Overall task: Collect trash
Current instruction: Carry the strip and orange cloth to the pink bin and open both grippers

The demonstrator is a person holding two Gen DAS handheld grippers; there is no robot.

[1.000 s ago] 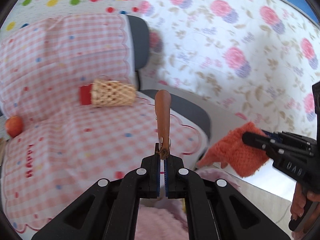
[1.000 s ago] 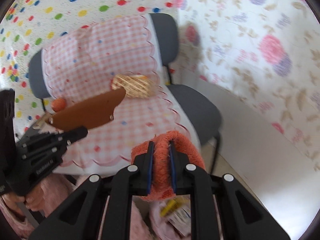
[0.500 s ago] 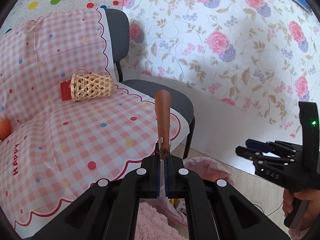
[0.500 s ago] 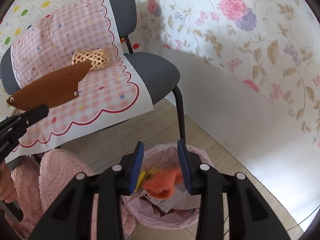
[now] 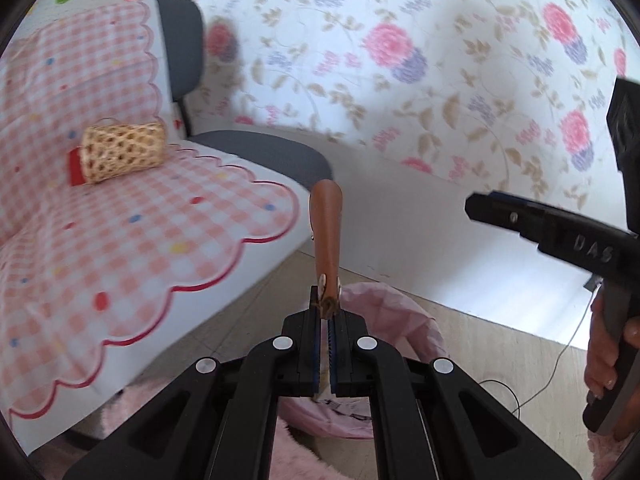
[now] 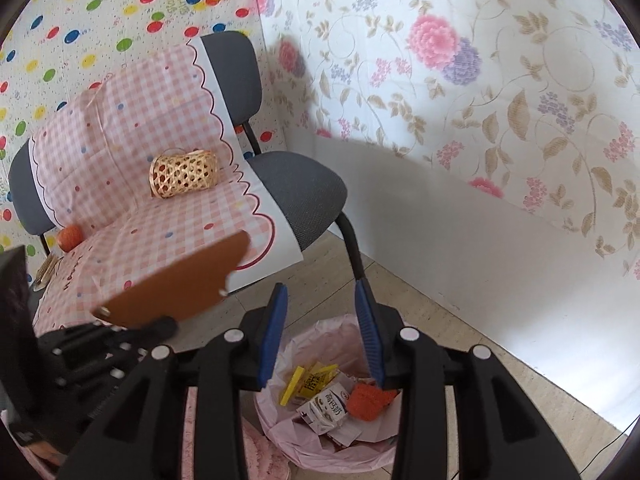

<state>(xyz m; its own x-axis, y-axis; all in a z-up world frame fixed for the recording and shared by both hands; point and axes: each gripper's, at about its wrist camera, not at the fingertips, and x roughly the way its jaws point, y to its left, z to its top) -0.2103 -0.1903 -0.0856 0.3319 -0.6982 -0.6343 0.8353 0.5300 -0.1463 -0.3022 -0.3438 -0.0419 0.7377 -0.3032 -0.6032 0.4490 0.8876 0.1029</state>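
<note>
My left gripper (image 5: 325, 312) is shut on the end of a flat brown leather piece (image 5: 326, 220), which sticks out ahead of it above the near rim of a pink-lined trash bin (image 5: 400, 312). In the right wrist view the same brown leather piece (image 6: 180, 280) hangs at the left, held by the left gripper (image 6: 120, 340). My right gripper (image 6: 322, 300) stands open over the trash bin (image 6: 320, 448) with nothing between its blue pads. An orange knitted cloth (image 6: 370, 400) lies in the bin among a small carton and yellow wrappers. The right gripper (image 5: 480, 204) also shows at the right of the left wrist view.
A grey chair (image 6: 304, 188) draped with a pink checked cloth (image 6: 120, 152) stands left of the bin, carrying a wicker basket (image 6: 184, 174) and an orange fruit (image 6: 70, 237). Flowered walls close the corner behind. A pink fluffy rug (image 5: 296, 460) and a thin cable (image 5: 560, 364) lie on the floor.
The right gripper opened and let go of the orange cloth, which dropped into the bin. Both grippers moved from over the chair towards the bin. The left still holds the brown piece.
</note>
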